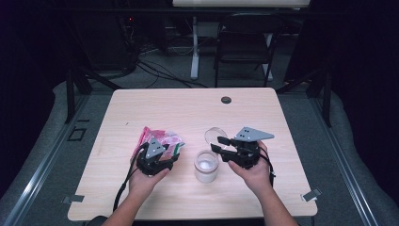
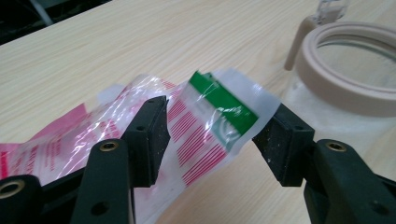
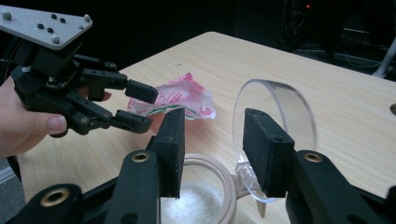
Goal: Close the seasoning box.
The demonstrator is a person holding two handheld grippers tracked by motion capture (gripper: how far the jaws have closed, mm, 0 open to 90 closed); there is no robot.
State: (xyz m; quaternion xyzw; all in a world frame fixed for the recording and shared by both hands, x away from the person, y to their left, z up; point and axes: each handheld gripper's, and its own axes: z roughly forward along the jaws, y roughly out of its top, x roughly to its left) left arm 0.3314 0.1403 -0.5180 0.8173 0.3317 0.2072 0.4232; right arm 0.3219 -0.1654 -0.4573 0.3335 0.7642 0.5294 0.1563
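Note:
A clear plastic bag (image 1: 159, 135) printed in pink and red, with a green strip at its top, lies left of the table's (image 1: 188, 108) middle. My left gripper (image 1: 174, 157) is open around the green end of the bag (image 2: 201, 126). That end spans the gap between the jaws of the left gripper (image 2: 217, 112). A jar (image 1: 206, 167) with white powder inside stands mid-table, its clear round lid (image 1: 214, 134) swung up on its hinge. My right gripper (image 1: 217, 144) hovers open over the jar's beige rim (image 3: 224, 186). The lid (image 3: 285, 107) stands just behind one jaw of the right gripper (image 3: 212, 122), whose pads hold nothing.
A dark round grommet (image 1: 226, 100) sits near the table's far edge. Beyond the table are a black chair (image 1: 244, 42), a white desk leg (image 1: 194, 52) and cables on the floor. The jar's rim (image 2: 355, 88) is close to my left gripper's right side.

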